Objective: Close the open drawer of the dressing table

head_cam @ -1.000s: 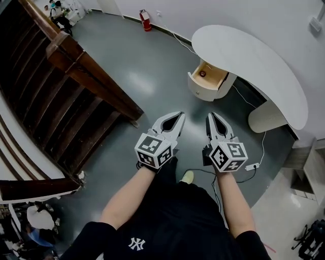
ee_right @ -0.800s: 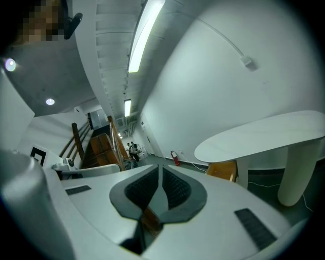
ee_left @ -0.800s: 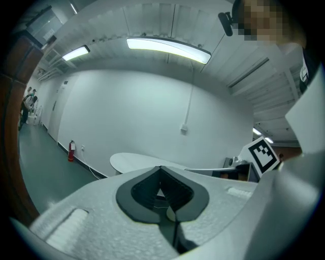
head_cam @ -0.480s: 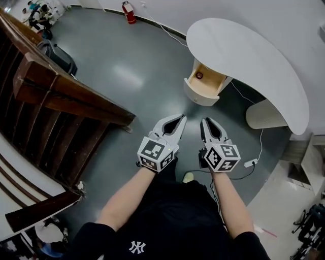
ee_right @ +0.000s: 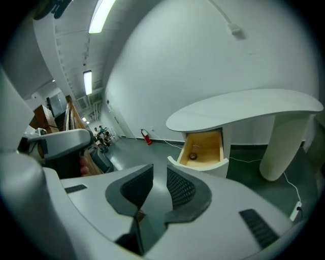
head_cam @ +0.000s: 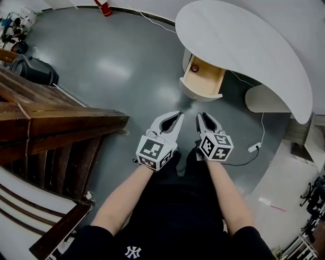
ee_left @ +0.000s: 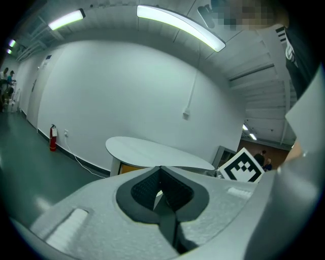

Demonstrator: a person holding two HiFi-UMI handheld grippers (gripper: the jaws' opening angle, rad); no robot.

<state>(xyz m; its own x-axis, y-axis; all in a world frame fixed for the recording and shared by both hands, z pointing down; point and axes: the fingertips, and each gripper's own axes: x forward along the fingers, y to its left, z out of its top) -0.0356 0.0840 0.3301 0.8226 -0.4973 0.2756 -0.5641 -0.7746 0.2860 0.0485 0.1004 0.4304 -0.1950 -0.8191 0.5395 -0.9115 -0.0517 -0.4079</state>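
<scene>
The white dressing table (head_cam: 238, 40) with a curved top stands against the wall ahead. Its drawer (head_cam: 203, 81) is pulled out, showing a pale wood inside with a small round dark thing (head_cam: 195, 68) in it. Both grippers hang side by side in the air, short of the drawer front. My left gripper (head_cam: 179, 116) is shut and empty; its tips meet in the left gripper view (ee_left: 160, 168). My right gripper (head_cam: 201, 116) is opening, with a narrow gap between its pads and nothing in it (ee_right: 160, 171). The right gripper view looks straight at the drawer (ee_right: 203, 150) under the table top (ee_right: 244, 106).
A dark wooden stair rail (head_cam: 56, 127) stands close on the left. A white cable and power strip (head_cam: 252, 148) lie on the grey floor right of my grippers, near the table's rounded pedestal (head_cam: 264, 99). A red fire extinguisher (head_cam: 104, 7) stands by the far wall.
I have come closer to the dressing table, and the drawer sits nearer to both grippers. The right gripper's jaws have parted from shut. The stair rail has slid left.
</scene>
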